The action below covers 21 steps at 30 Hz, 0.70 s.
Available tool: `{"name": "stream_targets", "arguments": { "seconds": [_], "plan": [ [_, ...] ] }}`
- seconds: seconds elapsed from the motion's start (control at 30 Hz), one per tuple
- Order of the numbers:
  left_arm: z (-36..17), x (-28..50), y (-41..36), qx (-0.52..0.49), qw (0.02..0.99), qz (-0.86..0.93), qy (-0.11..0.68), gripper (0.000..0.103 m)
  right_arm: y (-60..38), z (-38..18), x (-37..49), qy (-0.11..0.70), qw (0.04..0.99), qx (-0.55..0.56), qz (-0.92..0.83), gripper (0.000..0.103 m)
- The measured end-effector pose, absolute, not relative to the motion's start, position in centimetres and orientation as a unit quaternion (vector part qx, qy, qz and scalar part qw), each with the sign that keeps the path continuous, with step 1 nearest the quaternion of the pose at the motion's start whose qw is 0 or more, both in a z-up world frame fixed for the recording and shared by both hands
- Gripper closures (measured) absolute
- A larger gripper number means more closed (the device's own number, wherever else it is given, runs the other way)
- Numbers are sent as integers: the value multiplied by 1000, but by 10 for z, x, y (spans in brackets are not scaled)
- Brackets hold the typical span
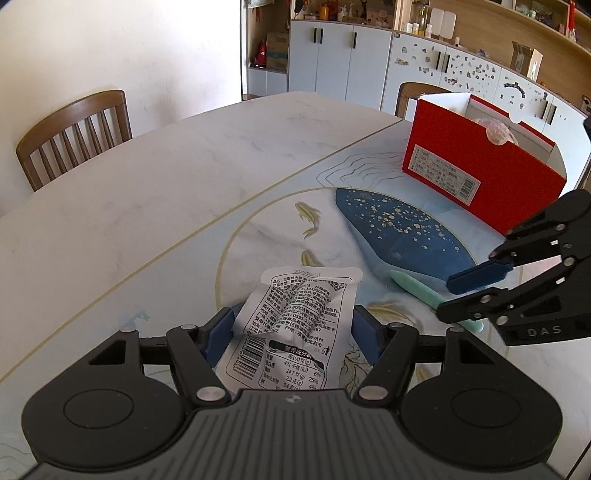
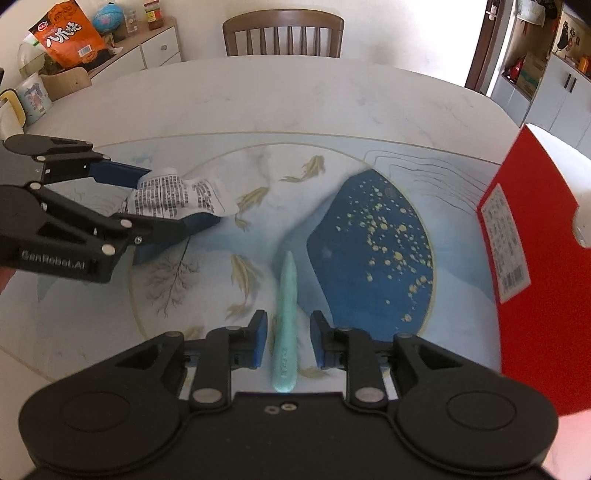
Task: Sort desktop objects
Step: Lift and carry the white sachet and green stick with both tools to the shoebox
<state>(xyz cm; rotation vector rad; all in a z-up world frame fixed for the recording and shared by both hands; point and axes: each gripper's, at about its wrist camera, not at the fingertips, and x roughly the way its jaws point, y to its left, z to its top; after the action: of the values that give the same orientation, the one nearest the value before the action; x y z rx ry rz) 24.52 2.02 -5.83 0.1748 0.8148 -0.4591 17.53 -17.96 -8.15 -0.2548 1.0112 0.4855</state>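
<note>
My left gripper (image 1: 293, 326) is shut on a white snack packet (image 1: 295, 325) with black print, crumpled between the blue pads just above the table. It also shows in the right wrist view (image 2: 177, 197), held by the left gripper (image 2: 177, 201). A mint-green pen-like stick (image 2: 286, 325) lies on the mat between the open pads of my right gripper (image 2: 288, 341), with gaps on both sides. In the left wrist view the stick (image 1: 417, 290) lies under the right gripper (image 1: 454, 295). An open red box (image 1: 480, 166) stands at the right.
The table carries a painted mat (image 2: 369, 236) with a blue patch and fish. The red box's wall (image 2: 532, 258) is close on the right. Wooden chairs (image 1: 74, 136) (image 2: 282, 35) stand at the table's edge. Cabinets (image 1: 340, 59) line the far wall.
</note>
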Motion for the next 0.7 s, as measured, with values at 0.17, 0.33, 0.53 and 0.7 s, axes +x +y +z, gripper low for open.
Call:
{"name": "stream_targets", "arguments": {
  "seconds": [0.17,0.33,0.53,0.7],
  "plan": [
    [-59,244,20,82,891,-216,391,35,-176,-85,177,474,841,-123,231,79],
    [-58,244,18,81,891,-214,391,35,-175,-85,177,471,840,-126,237,93],
    [-55,242,13,84,892,-215,390,35,-178,-76,174,455,850,-134,231,93],
    [-45,238,6,82,892,-220,386,35,-187,-64,171,450,853,-133,228,93]
  ]
}}
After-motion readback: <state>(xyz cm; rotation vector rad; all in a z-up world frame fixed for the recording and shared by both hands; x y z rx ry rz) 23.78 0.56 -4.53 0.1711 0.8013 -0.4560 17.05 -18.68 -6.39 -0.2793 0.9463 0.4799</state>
